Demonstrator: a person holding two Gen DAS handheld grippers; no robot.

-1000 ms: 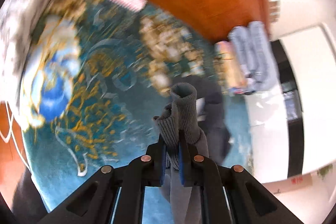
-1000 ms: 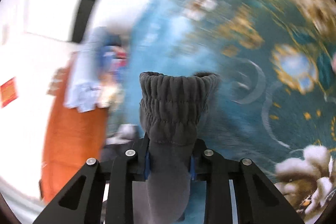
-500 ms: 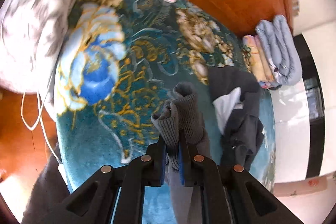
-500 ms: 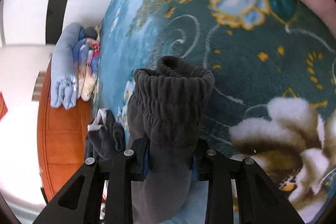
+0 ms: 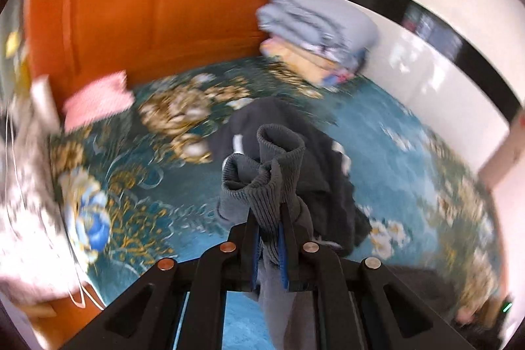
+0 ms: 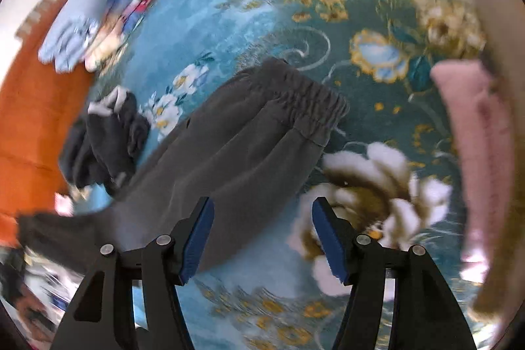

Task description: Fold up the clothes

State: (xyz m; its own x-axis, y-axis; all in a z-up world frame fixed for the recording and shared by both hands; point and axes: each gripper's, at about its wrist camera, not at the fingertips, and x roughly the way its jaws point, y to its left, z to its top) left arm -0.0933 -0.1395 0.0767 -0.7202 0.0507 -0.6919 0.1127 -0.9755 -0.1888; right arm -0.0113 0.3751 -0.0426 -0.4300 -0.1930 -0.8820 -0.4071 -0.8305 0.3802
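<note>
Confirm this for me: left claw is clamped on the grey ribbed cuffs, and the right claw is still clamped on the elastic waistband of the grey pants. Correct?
Not quite. The left claw is indeed clamped on the ribbed cuffs, but the right claw is open, as the right wrist view shows: the grey pants lie on the floral blanket, the waistband clear of its fingers.

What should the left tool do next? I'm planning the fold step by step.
Probably carry the ribbed cuffs toward the elastic waistband and lay them there. The left tool grips both cuffs, the right tool is open, and the grey sweatpants lie flat on the bedspread.
</note>
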